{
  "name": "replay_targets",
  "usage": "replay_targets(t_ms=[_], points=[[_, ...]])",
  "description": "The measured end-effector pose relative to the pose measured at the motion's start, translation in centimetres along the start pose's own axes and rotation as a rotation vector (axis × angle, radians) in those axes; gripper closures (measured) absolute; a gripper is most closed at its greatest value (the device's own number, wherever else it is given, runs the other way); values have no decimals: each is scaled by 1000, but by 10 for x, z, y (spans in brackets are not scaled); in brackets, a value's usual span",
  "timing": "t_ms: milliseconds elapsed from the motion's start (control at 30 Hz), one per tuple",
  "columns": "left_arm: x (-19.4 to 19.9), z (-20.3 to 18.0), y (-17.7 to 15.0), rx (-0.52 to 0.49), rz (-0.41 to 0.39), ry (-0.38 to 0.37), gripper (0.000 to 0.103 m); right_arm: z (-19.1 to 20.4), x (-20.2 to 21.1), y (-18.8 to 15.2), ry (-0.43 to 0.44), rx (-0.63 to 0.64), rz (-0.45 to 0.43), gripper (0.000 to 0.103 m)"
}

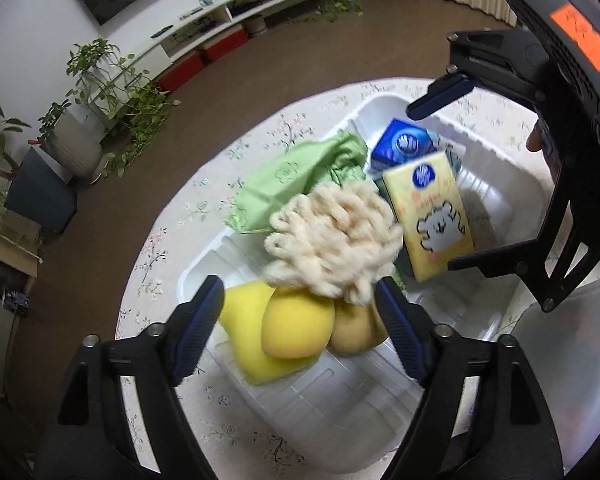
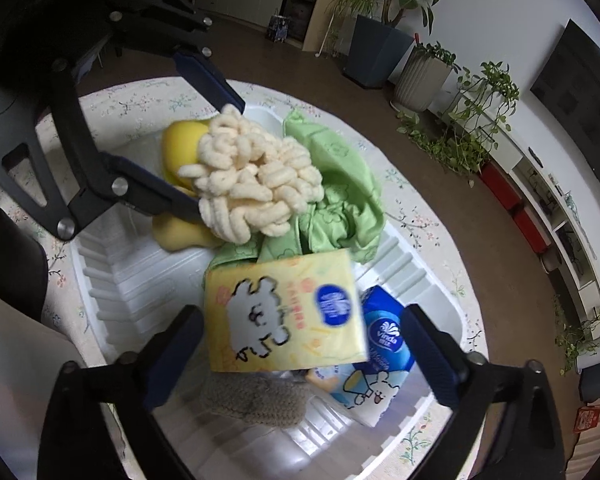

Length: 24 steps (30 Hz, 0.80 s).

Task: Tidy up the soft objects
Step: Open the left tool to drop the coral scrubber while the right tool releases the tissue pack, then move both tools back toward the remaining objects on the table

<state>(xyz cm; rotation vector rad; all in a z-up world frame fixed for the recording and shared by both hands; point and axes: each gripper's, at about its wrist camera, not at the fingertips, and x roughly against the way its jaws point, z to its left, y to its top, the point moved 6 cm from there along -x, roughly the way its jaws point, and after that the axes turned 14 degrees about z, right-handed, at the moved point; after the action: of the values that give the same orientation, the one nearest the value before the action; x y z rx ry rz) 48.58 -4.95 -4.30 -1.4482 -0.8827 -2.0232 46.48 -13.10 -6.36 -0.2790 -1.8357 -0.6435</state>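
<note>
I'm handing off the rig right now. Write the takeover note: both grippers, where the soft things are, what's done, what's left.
Left gripper: open, empty, over the yellow sponges.
Right gripper: open, empty, around the yellow tissue pack without gripping it.
All in the white bin: sponges, cream chenille mitt, green cloth, yellow and blue tissue packs, grey knitted piece.
Done: items gathered in the bin.
Left: they lie heaped; probably tidy the pile.

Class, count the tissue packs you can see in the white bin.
3, all at one end of the white bin: a yellow tissue pack on top, a dark blue pack beside it, a light blue pack beneath. More may be hidden underneath.
</note>
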Motion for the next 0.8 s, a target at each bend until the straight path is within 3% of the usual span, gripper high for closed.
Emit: replay_targets(t_ms=[67, 133, 300, 500, 800], points=[[4, 3, -1, 17, -12, 4, 8, -2, 6, -1, -12, -2, -8, 0], [9, 8, -3, 39, -31, 8, 1, -3, 12, -2, -24, 1, -26, 0], [28, 19, -7, 92, -121, 6, 0, -12, 32, -5, -68, -13, -72, 0], [43, 33, -17, 170, -152, 3, 0, -37, 48, -11, -103, -92, -88, 0], [72, 53, -67, 337, -224, -44, 0, -86, 83, -53, -116, -333, -115, 0]])
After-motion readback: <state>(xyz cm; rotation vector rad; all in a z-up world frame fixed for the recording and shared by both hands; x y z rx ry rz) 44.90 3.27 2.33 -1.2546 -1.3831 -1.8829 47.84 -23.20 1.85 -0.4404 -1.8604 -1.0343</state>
